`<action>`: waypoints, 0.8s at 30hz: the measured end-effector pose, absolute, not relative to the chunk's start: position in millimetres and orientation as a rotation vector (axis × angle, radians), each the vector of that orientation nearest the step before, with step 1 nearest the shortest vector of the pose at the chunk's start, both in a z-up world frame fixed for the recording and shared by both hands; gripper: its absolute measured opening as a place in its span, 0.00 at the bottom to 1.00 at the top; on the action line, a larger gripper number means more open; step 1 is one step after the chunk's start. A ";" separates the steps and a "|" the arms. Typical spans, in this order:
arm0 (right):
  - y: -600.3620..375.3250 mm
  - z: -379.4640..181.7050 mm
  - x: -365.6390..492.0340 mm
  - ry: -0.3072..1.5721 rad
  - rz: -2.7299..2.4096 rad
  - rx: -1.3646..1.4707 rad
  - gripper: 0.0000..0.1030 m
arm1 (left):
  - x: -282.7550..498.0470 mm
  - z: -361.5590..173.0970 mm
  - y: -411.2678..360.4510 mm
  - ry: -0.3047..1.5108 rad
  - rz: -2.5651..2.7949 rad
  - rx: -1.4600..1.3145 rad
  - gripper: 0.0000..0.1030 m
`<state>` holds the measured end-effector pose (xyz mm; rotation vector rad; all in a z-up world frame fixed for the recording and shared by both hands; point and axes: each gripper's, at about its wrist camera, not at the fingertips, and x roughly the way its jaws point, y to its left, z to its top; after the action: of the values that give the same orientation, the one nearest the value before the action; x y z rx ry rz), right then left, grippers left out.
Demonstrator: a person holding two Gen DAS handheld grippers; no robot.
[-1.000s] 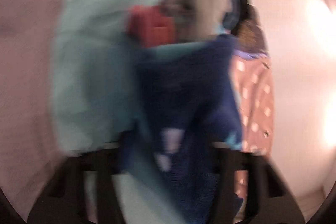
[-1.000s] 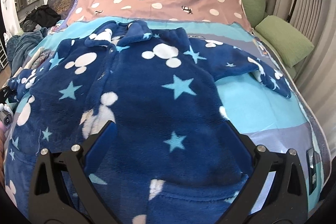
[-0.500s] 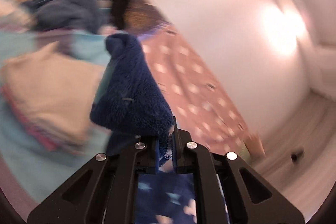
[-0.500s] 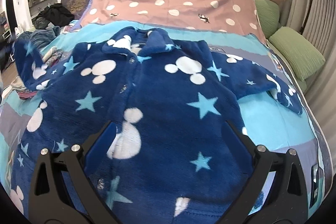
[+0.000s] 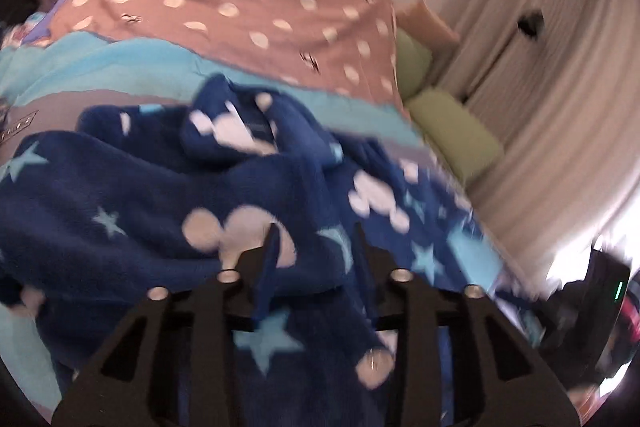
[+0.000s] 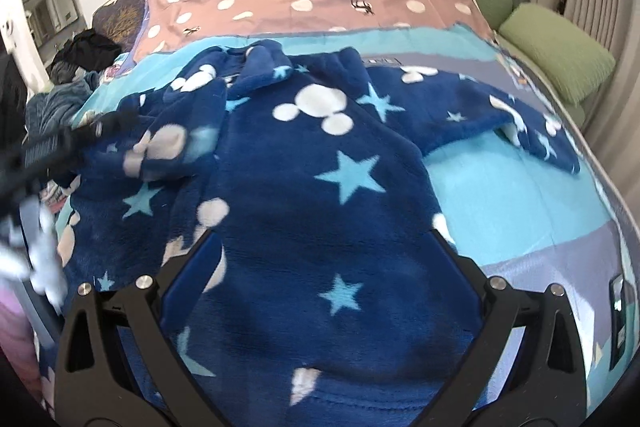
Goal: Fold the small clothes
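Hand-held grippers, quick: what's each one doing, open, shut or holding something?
Left hand-held gripper: jaws opening, nothing pinched; the robe lies below.
Right hand-held gripper: wide open, empty, over the robe.

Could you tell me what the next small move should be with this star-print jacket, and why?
Probably draw the left gripper back clear: its jaws are opening with nothing pinched, and one sleeve already lies across the jacket. The other sleeve is still spread on the bed, beside the open right gripper.

Bare turquoise bedspread (image 6: 516,187) lay free right of the blue fleece robe (image 6: 304,211); green pillows (image 6: 556,55) lined the right edge; a clothes heap (image 6: 60,99) crowded the left side.
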<state>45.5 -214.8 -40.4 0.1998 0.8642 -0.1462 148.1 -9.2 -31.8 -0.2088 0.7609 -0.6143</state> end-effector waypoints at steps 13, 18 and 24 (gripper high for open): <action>-218.2 -43.5 138.8 0.972 0.242 0.498 0.81 | 124.7 -34.8 104.2 0.719 -0.217 -0.058 0.54; -185.3 -55.3 206.6 1.002 0.245 0.393 0.81 | 149.2 -55.3 147.5 0.800 -0.077 -0.098 0.54; -160.8 -76.3 251.3 1.061 0.234 0.383 0.27 | 186.3 -75.6 159.7 0.860 -0.054 -0.120 0.55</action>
<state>251.3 -160.8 -76.3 0.3826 1.0614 0.2338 186.3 159.7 -75.6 -0.1196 0.8602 -0.0538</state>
